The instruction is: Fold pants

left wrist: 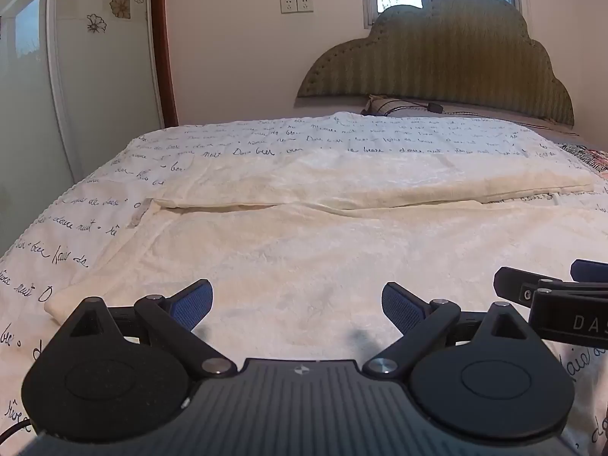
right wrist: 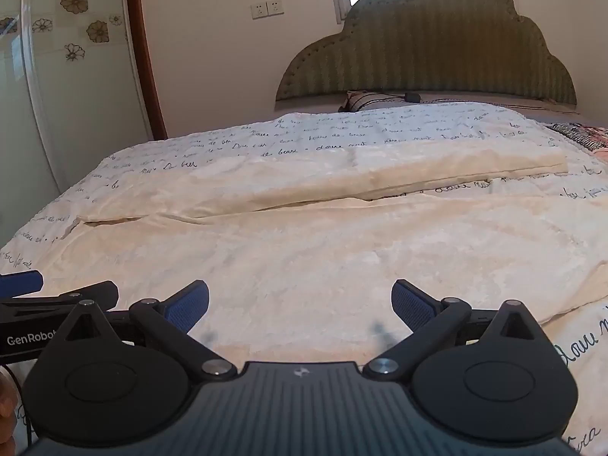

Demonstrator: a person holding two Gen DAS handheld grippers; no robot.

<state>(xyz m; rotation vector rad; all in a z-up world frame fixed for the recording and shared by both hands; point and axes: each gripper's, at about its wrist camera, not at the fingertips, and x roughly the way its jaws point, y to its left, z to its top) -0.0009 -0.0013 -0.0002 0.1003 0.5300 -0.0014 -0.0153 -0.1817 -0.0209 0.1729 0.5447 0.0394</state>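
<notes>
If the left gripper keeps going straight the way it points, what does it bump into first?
Most likely the cream pants spread on the bed. The left gripper is open, tilted downward, with only that fabric ahead of it.

pants (left wrist: pixel 342 250) right end cut off; pillow (left wrist: pixel 395 107) half hidden behind quilt (left wrist: pixel 95 205).

Bed (left wrist: pixel 76 224) bears cream pants (left wrist: pixel 304 243)

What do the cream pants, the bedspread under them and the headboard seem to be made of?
Pants: soft plush or fleece-like cloth, matte; the nap looks fuzzy and mottled. Bedspread: thin woven fabric, probably cotton, matte, printed with dark handwriting and faintly textured. Headboard: padded green upholstery with a ribbed stripe and a studded or stitched edge; the exact fibre is unclear.
</notes>
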